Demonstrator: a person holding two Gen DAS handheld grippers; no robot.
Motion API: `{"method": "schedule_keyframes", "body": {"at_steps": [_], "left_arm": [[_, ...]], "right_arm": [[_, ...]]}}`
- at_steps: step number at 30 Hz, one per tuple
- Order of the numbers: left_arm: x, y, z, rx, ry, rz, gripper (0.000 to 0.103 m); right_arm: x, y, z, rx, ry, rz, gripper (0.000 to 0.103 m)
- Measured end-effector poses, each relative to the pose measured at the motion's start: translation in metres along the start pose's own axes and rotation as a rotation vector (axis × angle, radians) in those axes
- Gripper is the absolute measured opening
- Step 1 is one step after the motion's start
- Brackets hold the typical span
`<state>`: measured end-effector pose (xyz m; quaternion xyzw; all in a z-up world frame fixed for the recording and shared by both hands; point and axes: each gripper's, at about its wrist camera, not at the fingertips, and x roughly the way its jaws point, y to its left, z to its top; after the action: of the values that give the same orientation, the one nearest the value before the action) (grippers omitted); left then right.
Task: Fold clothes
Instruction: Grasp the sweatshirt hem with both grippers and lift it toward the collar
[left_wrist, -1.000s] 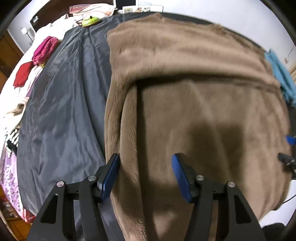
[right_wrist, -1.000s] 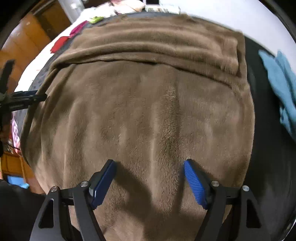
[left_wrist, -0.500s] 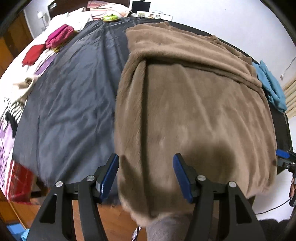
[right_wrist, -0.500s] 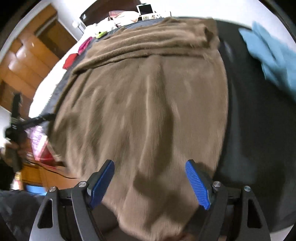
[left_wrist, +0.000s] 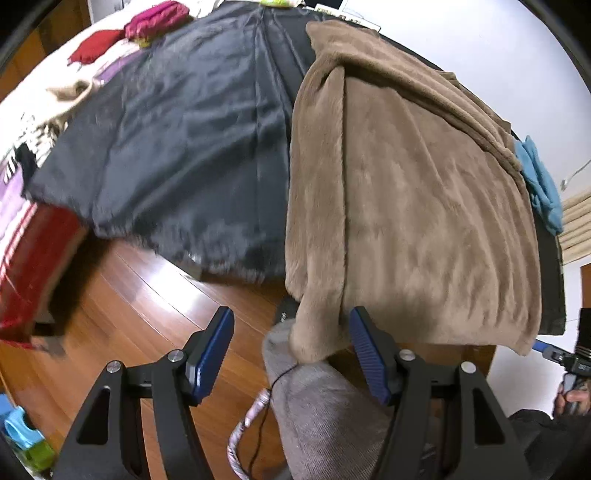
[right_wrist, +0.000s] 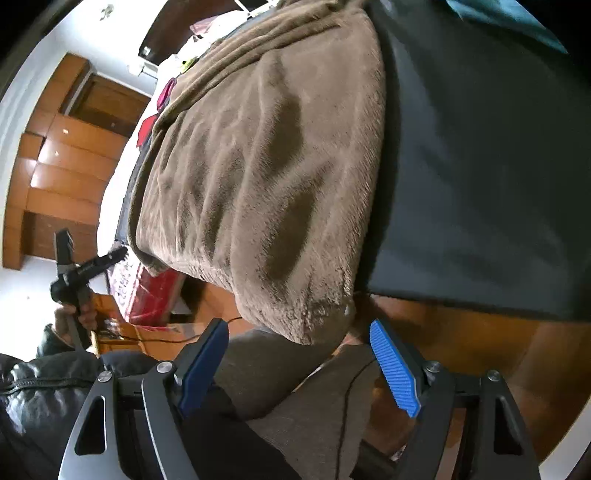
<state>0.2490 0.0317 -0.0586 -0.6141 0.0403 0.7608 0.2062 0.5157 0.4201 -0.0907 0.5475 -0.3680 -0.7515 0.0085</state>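
Observation:
A brown fleece garment (left_wrist: 406, 184) lies spread on the dark bed cover (left_wrist: 184, 147), its far end folded over and its near edge hanging off the bed. My left gripper (left_wrist: 291, 317) hovers at the garment's near left corner. Its jaws are opening, and the hanging corner sits between them untouched. My right gripper (right_wrist: 298, 326) stands open just below the near right corner of the garment (right_wrist: 266, 166), with nothing pressed between its fingers.
A wooden floor (left_wrist: 147, 314) lies below the bed edge, with a red box (left_wrist: 33, 258) at the left. A person's grey trouser leg (left_wrist: 321, 406) is under both grippers. A blue cloth (left_wrist: 541, 184) lies at the bed's right side, and clothes (left_wrist: 159, 16) are piled at the far left.
Both grippers have drawn back from over the garment to the bed's near edge and rolled. The floor and the trouser leg have come into view. The left jaws stand a little wider.

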Motion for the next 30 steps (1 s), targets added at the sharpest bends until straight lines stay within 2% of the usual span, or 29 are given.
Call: {"method": "schedule_keyframes", "body": {"at_steps": [3,6,9,13,17,21,22,23,24,25,27,29,30], "left_arm": [[0.01,0.007,-0.008,-0.019,0.027,-0.013,0.07],[0.023,0.008,-0.01,-0.022,0.041,-0.065,0.07],[0.031,0.007,-0.013,-0.013,0.035,-0.14,0.074],[0.042,-0.001,-0.009,-0.008,0.005,-0.203,0.076],[0.048,-0.004,-0.008,0.01,-0.005,-0.235,0.077],[0.052,0.004,-0.011,-0.02,0.009,-0.277,0.077],[0.054,0.005,-0.012,-0.025,0.016,-0.286,0.077],[0.056,0.003,-0.013,-0.022,0.031,-0.295,0.077],[0.058,0.002,-0.013,-0.014,0.045,-0.303,0.074],[0.059,0.001,-0.013,-0.003,0.062,-0.304,0.068],[0.062,-0.005,-0.013,0.025,0.1,-0.295,0.036],[0.066,-0.009,-0.013,0.036,0.133,-0.276,0.021],[0.067,-0.011,-0.012,0.037,0.144,-0.274,0.021]], "right_arm": [[0.002,-0.013,-0.002,0.05,-0.006,0.047,0.081],[0.005,-0.019,-0.001,0.071,-0.012,0.088,0.081],[0.013,-0.02,0.004,0.075,-0.008,0.078,0.081],[0.025,-0.019,0.012,0.076,0.006,0.094,0.081],[0.034,-0.017,0.014,0.079,0.015,0.125,0.081],[0.041,-0.014,0.014,0.077,0.031,0.144,0.08],[0.042,-0.012,0.013,0.072,0.038,0.143,0.078],[0.043,-0.01,0.014,0.069,0.044,0.141,0.066],[0.045,-0.008,0.015,0.066,0.049,0.139,0.057],[0.046,-0.006,0.016,0.064,0.054,0.137,0.055],[0.046,-0.003,0.017,0.057,0.062,0.136,0.031],[0.043,0.0,0.017,0.045,0.066,0.146,0.03],[0.041,0.003,0.017,0.034,0.063,0.165,0.028]]}}
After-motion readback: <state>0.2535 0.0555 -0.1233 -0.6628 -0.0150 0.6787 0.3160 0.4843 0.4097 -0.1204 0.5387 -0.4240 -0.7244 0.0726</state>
